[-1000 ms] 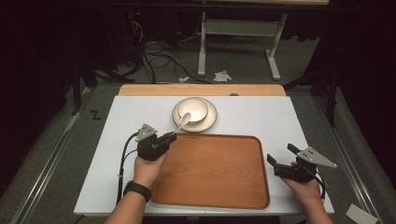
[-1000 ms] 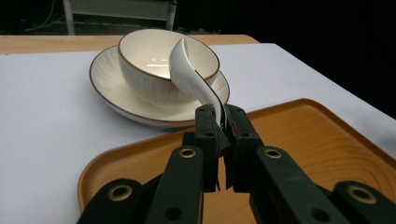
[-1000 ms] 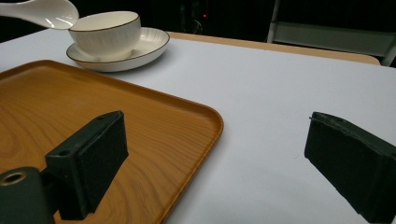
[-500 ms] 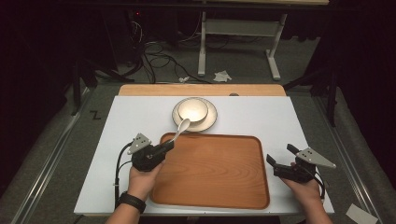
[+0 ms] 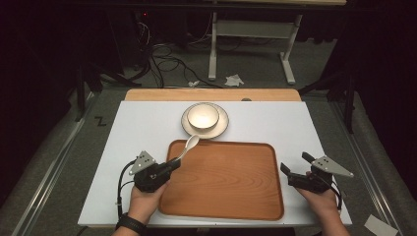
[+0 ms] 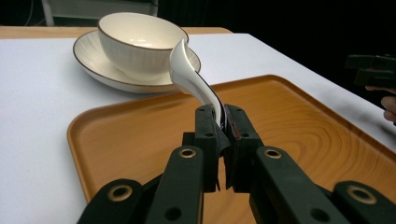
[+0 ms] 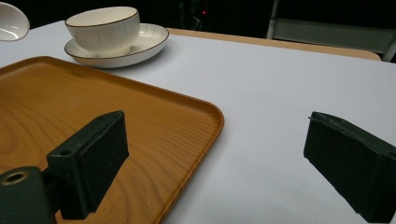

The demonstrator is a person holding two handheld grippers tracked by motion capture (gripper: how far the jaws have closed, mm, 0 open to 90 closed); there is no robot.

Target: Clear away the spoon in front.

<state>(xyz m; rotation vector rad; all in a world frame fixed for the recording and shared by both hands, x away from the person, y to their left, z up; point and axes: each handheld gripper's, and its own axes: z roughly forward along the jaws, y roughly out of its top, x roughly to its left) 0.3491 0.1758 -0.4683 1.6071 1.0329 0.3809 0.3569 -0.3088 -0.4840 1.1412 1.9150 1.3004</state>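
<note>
A white ceramic spoon [image 5: 188, 145] [image 6: 191, 77] is clamped by its handle in my left gripper [image 5: 173, 164] [image 6: 222, 129], which is shut on it over the near-left corner of the wooden tray [image 5: 231, 206] [image 6: 116, 135] [image 7: 56, 93]. The spoon's scoop points up toward the white bowl [image 5: 203, 116] [image 6: 140, 42] [image 7: 103, 28], which rests on a saucer [image 5: 223, 125] [image 6: 88, 60] [image 7: 149, 42] just beyond the tray. My right gripper [image 5: 295, 167] [image 7: 215, 154] stands open at the tray's right edge, one jaw over the tray and one over the table, nothing between them.
The white table top [image 5: 142, 128] ends in a wooden strip [image 5: 211, 94] at the far side. Beyond it, on the floor, stand a metal frame [image 5: 251, 44], cables [image 5: 162, 59] and a scrap of paper [image 5: 234, 79].
My left gripper has carried the spoon from the bowl back toward me and to the left, down to the tray's near-left corner. The right gripper has stayed put.
</note>
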